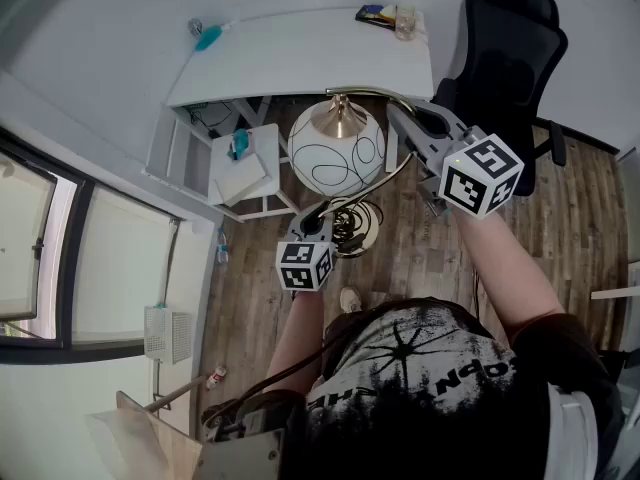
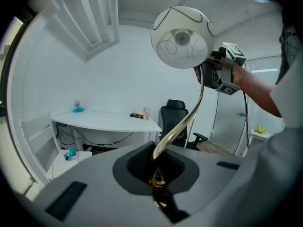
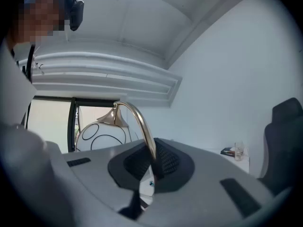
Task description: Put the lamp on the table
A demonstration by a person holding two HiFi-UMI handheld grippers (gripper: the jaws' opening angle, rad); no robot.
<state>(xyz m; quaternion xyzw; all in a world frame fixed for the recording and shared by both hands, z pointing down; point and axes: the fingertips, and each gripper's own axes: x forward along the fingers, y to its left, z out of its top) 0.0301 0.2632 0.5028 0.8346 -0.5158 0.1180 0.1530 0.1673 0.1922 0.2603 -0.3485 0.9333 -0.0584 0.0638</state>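
Observation:
The lamp is held off the floor: a white globe shade (image 1: 337, 148) with black loops on a curved brass stem (image 2: 182, 126). My left gripper (image 1: 318, 224) is shut on the lower stem just above the brass base (image 1: 358, 224). In the left gripper view the stem rises out of the shut left gripper (image 2: 157, 168) to the shade (image 2: 181, 38). My right gripper (image 1: 402, 116) is shut on the stem's upper arch (image 3: 139, 122), with the shade (image 3: 102, 134) beyond the right gripper (image 3: 150, 167). The white table (image 1: 300, 60) stands just past the lamp.
A black office chair (image 1: 505, 58) stands right of the table. Books and a glass (image 1: 390, 15) lie at the table's far right corner, a teal object (image 1: 207, 36) at its left. A low white side shelf (image 1: 245, 168) sits by the table; a window (image 1: 60, 258) fills the left wall.

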